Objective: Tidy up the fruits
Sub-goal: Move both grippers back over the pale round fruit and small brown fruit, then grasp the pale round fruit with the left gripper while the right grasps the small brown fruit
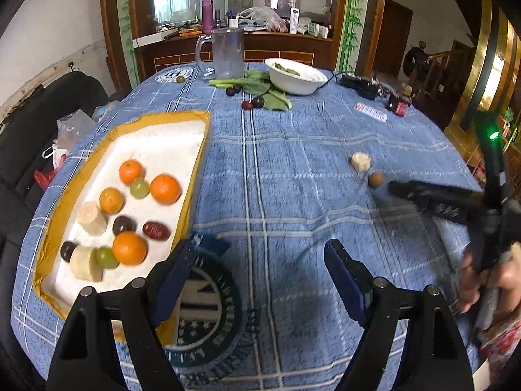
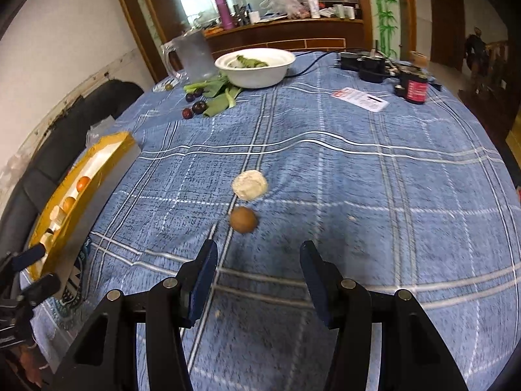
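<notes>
A white foam tray (image 1: 156, 150) with a yellow rim lies at the table's left and holds oranges (image 1: 165, 189), green grapes, dark plums, a red date and banana pieces. On the blue plaid cloth lie a small brown round fruit (image 2: 243, 219) and a pale banana piece (image 2: 250, 184). My right gripper (image 2: 259, 265) stands open just short of the brown fruit, nothing between its fingers. My left gripper (image 1: 260, 260) is open over bare cloth beside the tray's near corner. In the left wrist view the right gripper (image 1: 413, 195) reaches toward the brown fruit (image 1: 376, 179), held by a hand (image 1: 488, 280).
At the far side stand a white bowl (image 2: 257, 68) with greens, a glass mug (image 1: 224, 53), leafy greens with dark plums (image 2: 198, 107) and a red date beside them. A card (image 2: 361, 98), a red jar (image 2: 415, 89) and black cabled devices lie far right.
</notes>
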`<control>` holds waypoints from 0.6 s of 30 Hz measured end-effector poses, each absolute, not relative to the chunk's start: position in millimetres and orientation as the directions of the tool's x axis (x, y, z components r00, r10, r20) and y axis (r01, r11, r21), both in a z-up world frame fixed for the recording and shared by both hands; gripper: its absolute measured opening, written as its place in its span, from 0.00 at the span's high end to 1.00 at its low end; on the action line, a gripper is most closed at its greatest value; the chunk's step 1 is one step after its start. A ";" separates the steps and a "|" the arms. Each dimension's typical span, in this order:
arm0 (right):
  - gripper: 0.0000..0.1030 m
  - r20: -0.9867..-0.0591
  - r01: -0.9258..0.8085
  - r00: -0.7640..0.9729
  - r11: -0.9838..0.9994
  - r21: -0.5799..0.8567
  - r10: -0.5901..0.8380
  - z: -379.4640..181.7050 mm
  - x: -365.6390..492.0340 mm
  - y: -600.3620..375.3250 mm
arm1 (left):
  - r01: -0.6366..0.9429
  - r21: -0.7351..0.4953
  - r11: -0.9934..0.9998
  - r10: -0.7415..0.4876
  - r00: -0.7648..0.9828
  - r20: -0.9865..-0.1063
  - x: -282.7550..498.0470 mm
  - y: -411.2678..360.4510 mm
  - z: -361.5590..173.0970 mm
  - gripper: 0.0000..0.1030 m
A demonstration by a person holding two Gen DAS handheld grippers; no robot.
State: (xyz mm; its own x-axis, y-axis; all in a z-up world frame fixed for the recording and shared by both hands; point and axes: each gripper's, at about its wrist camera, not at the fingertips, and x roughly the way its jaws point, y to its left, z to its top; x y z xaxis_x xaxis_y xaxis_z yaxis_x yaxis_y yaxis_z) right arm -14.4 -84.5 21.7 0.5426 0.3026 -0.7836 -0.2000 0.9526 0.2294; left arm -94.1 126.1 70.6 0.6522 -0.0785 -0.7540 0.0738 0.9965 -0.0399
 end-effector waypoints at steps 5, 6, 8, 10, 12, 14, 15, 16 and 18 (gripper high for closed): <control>0.45 -0.788 -0.218 0.532 0.949 0.227 0.310 14.5 4.1 -69.4 | 0.100 -0.094 0.991 -0.137 0.683 -0.718 -64.2 119.0 83.1 0.21; 0.46 -0.789 -0.223 0.530 0.949 0.223 0.310 13.1 5.8 -67.2 | 0.114 -0.117 0.987 -0.163 0.682 -0.713 -55.1 116.9 84.2 0.22; 0.46 -0.793 -0.227 0.528 0.950 0.213 0.304 9.7 8.6 -63.0 | 0.128 -0.153 0.980 -0.199 0.668 -0.717 -37.5 112.1 84.2 0.22; 0.55 -0.797 -0.228 0.525 0.951 0.207 0.300 5.3 10.7 -60.8 | 0.153 -0.181 0.972 -0.237 0.654 -0.719 -18.8 101.5 82.3 0.22; 0.72 -0.792 -0.224 0.541 0.956 0.190 0.284 4.3 10.7 -61.0 | 0.189 -0.193 0.963 -0.270 0.640 -0.719 -1.4 86.9 78.1 0.22; 0.78 -0.788 -0.215 0.546 0.956 0.198 0.286 3.3 11.2 -65.1 | 0.223 -0.215 0.951 -0.309 0.619 -0.722 13.6 72.6 71.3 0.22; 0.78 -0.785 -0.209 0.547 0.955 0.209 0.292 2.9 11.3 -67.8 | 0.239 -0.230 0.944 -0.329 0.606 -0.724 21.8 64.4 66.8 0.24; 0.78 -0.782 -0.201 0.547 0.954 0.223 0.298 2.8 10.6 -71.5 | 0.250 -0.241 0.938 -0.345 0.596 -0.725 29.0 56.8 62.8 0.27; 0.78 -0.779 -0.185 0.551 0.954 0.237 0.300 4.2 6.9 -77.4 | 0.272 -0.266 0.925 -0.378 0.579 -0.722 42.8 44.3 55.9 0.35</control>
State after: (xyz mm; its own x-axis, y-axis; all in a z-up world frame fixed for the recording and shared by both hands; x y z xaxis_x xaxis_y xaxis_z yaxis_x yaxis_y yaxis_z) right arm 6.9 -77.4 4.2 0.5508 0.3005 -0.7786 -0.1852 0.9537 0.2370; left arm 42.8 44.3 55.9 0.5793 -0.3783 -0.7220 0.2720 0.9247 -0.2662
